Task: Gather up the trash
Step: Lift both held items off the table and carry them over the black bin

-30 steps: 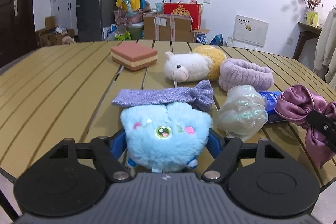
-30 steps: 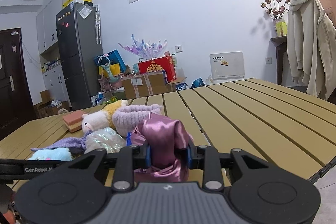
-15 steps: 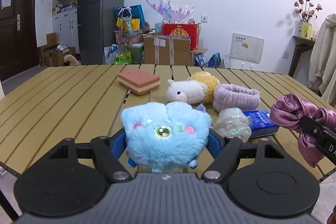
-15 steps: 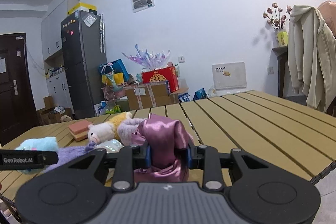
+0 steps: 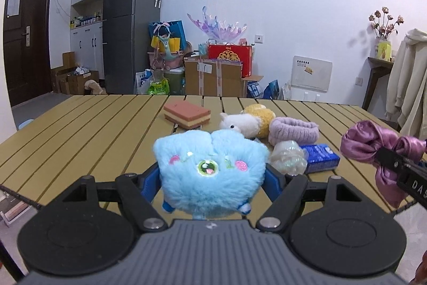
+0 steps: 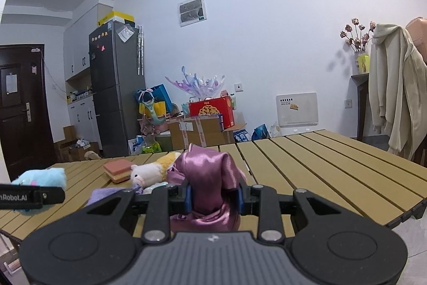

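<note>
My left gripper (image 5: pixel 212 178) is shut on a fluffy blue plush toy (image 5: pixel 210 172) and holds it above the near edge of the wooden slat table (image 5: pixel 80 130). My right gripper (image 6: pixel 213 198) is shut on a pink satin bow (image 6: pixel 210 178), held above the table; the bow also shows at the right of the left wrist view (image 5: pixel 373 146). The blue plush shows at the left of the right wrist view (image 6: pixel 42 178).
On the table lie a pink sponge block (image 5: pixel 186 114), a white and yellow plush (image 5: pixel 245 122), a lilac fuzzy headband (image 5: pixel 293 130), a crinkled iridescent wrapper (image 5: pixel 288 160), a blue tissue pack (image 5: pixel 321 158) and a purple cloth band (image 6: pixel 101 195). Boxes and a fridge (image 5: pixel 130 26) stand behind.
Both grippers have risen from the table with their objects held. The purple cloth band is now hidden behind the blue plush in the left wrist view.
</note>
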`<state>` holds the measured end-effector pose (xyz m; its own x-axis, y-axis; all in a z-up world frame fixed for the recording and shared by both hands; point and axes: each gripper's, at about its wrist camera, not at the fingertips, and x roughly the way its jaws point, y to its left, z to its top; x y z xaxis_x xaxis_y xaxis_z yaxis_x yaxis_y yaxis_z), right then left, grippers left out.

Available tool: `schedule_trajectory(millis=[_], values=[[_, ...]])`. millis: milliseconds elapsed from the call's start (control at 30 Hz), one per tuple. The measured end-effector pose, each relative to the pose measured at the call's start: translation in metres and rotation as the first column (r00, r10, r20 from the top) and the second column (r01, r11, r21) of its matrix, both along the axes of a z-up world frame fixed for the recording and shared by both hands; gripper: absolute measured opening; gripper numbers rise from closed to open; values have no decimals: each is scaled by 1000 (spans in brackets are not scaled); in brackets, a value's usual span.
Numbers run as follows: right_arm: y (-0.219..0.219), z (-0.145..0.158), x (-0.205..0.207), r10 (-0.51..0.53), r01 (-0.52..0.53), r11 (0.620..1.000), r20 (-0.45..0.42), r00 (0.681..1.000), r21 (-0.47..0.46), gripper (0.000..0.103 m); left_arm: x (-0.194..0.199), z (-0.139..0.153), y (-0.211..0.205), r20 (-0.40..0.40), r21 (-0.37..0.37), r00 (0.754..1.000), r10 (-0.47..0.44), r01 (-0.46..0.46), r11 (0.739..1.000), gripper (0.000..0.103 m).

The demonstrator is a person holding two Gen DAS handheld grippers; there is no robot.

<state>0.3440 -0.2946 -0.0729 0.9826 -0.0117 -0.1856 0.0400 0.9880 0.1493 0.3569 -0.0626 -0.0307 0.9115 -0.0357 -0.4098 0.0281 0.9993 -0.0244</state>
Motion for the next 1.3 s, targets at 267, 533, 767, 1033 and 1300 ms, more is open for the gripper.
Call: schedule_trajectory(millis=[267, 533, 767, 1033, 1300], values=[[7, -6, -39, 25, -25, 1000, -31, 999, -8, 29, -37, -5, 8, -17, 17, 1000, -4, 4, 1000, 76], [22, -20, -80, 55, -58, 998, -90, 994, -24, 29, -80, -9, 17, -34, 44, 999, -11, 12, 999, 76], [34, -33, -114, 74, -82, 995, -147, 986, -51, 29, -112, -15, 24, -62, 68, 998, -10, 14, 998, 76], [41, -50, -148, 85, -106, 991, -212, 974, -86, 29, -139, -35, 33, -123, 96, 992, -4, 15, 995, 76], [52, -73, -162, 100, -141, 984, -311, 945, -110, 29, -150, -69, 46, -222, 121, 975, 28, -1, 993, 76]])
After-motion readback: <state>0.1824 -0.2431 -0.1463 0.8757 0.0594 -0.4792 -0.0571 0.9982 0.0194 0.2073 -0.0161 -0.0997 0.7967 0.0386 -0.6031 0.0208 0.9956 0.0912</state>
